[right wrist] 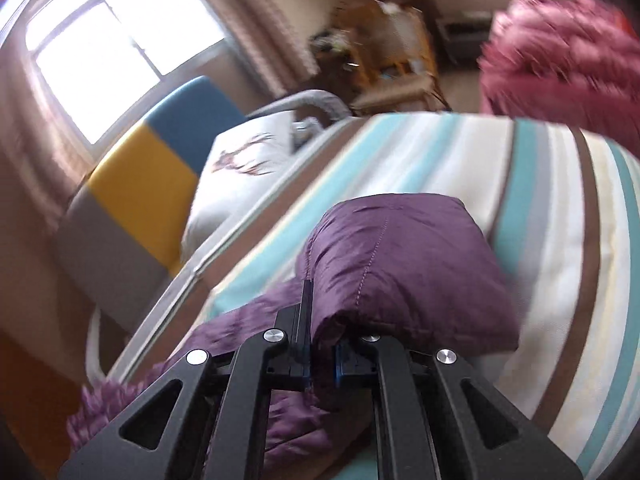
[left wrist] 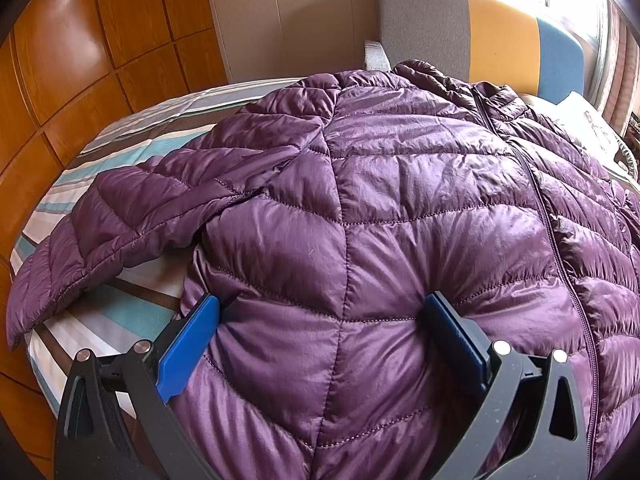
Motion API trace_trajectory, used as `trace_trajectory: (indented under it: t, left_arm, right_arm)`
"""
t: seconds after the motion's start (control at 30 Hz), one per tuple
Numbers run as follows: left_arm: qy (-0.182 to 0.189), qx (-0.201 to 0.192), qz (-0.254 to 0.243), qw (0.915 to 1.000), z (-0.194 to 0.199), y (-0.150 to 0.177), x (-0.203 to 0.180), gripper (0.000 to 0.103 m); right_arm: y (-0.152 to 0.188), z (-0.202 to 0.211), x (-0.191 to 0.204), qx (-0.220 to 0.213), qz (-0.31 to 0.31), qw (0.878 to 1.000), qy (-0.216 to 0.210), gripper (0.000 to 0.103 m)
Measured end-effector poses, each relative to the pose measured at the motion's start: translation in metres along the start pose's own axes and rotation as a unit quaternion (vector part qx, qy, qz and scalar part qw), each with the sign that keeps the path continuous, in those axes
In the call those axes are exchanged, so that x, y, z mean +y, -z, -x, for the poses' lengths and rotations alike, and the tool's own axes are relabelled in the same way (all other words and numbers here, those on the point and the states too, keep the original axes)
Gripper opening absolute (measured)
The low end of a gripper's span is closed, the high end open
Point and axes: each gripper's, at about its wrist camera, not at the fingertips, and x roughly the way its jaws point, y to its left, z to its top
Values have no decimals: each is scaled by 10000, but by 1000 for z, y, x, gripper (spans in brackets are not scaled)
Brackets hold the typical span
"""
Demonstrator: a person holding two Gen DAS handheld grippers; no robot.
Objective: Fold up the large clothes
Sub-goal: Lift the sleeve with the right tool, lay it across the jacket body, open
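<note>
Lying zipped and face up on the striped bed point(left wrist: 132, 152), the purple jacket point(left wrist: 400, 184) fills most of the left wrist view, collar toward 1 o'clock near the headboard point(left wrist: 480, 40) and hem at 6 o'clock. 1 sleeve point(left wrist: 120, 224) stretches out to 9 o'clock across the sheet. The left gripper point(left wrist: 322, 312) stands with its jaws wide apart, both blue pads point(left wrist: 192, 344) pressing down into the puffy lower body at 6 o'clock; padding bulges between them, but nothing is pinched.

In the right wrist view, which is blurred, the right gripper point(right wrist: 320, 344) has its jaws drawn almost together on a bunched end of the jacket point(right wrist: 400, 264), seemingly a sleeve end, though the blur leaves that unsure. The fabric balloons out past the fingers toward 12 o'clock, above the striped sheet.

The step in hand looks like the first fold: the left gripper pinning the body while the right takes 1 sleeve. The next move calls for carrying that held end across the chest and laying it flat, with the left kept down so the slippery shell does not slide.

No container shows in either view. At 2 o'clock in the right view sits a blurred pink bundle point(right wrist: 560, 52).
</note>
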Motion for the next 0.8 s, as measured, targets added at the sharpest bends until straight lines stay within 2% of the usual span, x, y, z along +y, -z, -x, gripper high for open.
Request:
trace_trajectory:
  t: [0.1, 0.17, 0.27, 0.37, 0.5, 0.6, 0.7, 0.8]
  left_arm:
    - [-2, 0, -1, 10000, 0, 0, 0, 101]
    - [-4, -1, -1, 10000, 0, 0, 0, 101]
    - [3, 0, 3, 10000, 0, 0, 0, 101]
    - [-2, -2, 0, 10000, 0, 0, 0, 101]
    - [0, -1, 3, 10000, 0, 0, 0, 101]
    - [6, 0, 9, 10000, 0, 0, 0, 101]
    - [3, -1, 8, 10000, 0, 0, 0, 101]
    - [4, 0, 8, 10000, 0, 0, 0, 101]
  right_arm:
    - [14, 11, 43, -56, 726, 9969, -292, 8]
    - [31, 18, 80, -18, 1301, 9900, -552, 8]
    - [61, 32, 125, -14, 2045, 9752, -844, 8]
    - [97, 46, 173, -59, 2888, 9506, -1139, 8]
    - [148, 57, 224, 36, 3869, 9116, -1388, 8]
    - [177, 58, 245, 208, 4374, 8853, -1569, 8]
    - [209, 63, 265, 356, 4998, 8459, -1826, 8]
    - [244, 78, 276, 476, 5735, 7863, -2247, 8]
